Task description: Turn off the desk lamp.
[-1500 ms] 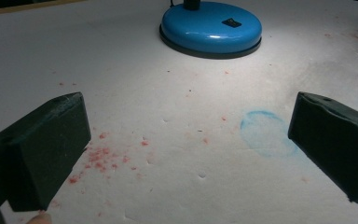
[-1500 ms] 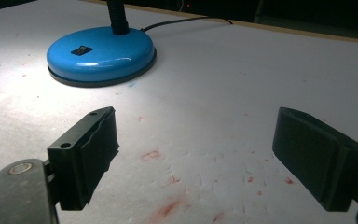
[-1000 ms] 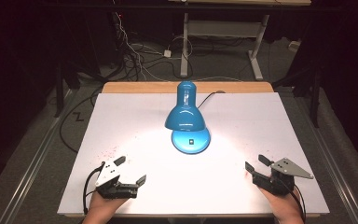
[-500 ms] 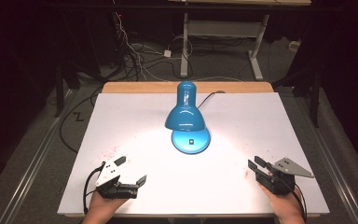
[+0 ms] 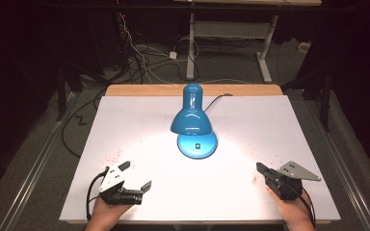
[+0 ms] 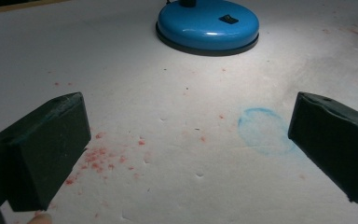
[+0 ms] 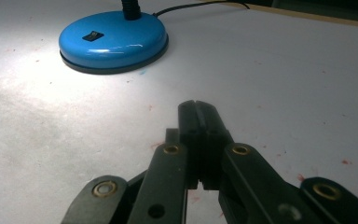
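Observation:
A blue desk lamp [image 5: 191, 115] stands lit at the middle of the white table [image 5: 250, 120], its round base [image 6: 208, 23] [image 7: 113, 37] carrying a small black switch. My left gripper [image 5: 136, 177] rests at the front left, held by a hand, its jaws wide apart with nothing between them; its two black pads [image 6: 42, 149] frame bare tabletop. At the front right my right gripper [image 5: 261, 169] has just been closing, and its jaws [image 7: 198, 112] now meet with nothing between them.
Red specks and a faint blue ring [image 6: 263, 130] mark the table's white surface. The lamp's black cord [image 7: 200, 5] runs off the far edge. Beyond the table lie cables [image 5: 139, 53] on a dark floor and a desk frame [image 5: 231, 33].
The right gripper's jaws have come together from an open spread. Both hands and the lamp have stayed where they were.

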Action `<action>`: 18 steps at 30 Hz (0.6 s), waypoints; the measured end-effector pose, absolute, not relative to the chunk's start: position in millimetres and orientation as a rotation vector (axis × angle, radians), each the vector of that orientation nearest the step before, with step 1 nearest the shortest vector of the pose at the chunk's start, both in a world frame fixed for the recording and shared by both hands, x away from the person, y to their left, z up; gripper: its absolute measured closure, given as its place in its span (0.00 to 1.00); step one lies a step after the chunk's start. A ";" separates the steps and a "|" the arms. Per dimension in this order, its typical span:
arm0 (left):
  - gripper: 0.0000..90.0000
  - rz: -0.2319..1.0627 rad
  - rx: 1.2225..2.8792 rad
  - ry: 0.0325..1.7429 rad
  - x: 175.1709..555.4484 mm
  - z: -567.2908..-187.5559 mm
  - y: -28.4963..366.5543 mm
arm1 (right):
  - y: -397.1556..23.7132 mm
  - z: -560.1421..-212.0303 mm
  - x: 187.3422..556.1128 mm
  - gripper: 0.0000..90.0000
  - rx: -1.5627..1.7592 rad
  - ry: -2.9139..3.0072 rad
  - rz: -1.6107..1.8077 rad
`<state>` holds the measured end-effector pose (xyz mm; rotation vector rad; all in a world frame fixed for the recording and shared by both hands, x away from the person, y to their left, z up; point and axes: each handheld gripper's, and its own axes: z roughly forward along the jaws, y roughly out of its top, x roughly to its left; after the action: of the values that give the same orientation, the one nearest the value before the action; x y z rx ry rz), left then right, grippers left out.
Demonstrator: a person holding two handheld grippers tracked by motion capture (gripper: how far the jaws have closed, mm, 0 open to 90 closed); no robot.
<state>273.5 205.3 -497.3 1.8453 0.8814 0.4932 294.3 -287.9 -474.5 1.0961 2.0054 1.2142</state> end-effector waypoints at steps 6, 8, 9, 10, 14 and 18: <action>0.00 0.483 1.847 0.882 274.2 -497.2 205.4 | -282.4 -474.3 296.6 1.00 1.086 2.017 1.216; 0.00 0.489 1.842 0.887 274.0 -497.2 205.6 | -278.1 -474.1 299.0 1.00 1.061 2.040 1.255; 0.00 0.492 1.841 0.889 273.7 -497.2 205.4 | -276.5 -474.3 300.0 1.00 1.055 2.052 1.269; 0.00 0.498 1.842 0.889 273.4 -497.2 205.4 | -274.6 -474.8 301.2 1.00 1.055 2.060 1.284; 0.00 0.504 1.839 0.894 273.1 -497.2 205.4 | -267.2 -475.3 304.5 1.00 1.043 2.089 1.304; 0.00 0.487 1.834 0.884 273.6 -497.4 206.8 | -252.5 -470.1 310.6 1.00 1.025 2.125 1.320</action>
<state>273.6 206.8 -497.4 1.8341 0.8835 0.4868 310.6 -252.5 -470.1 1.0250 2.1249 1.3200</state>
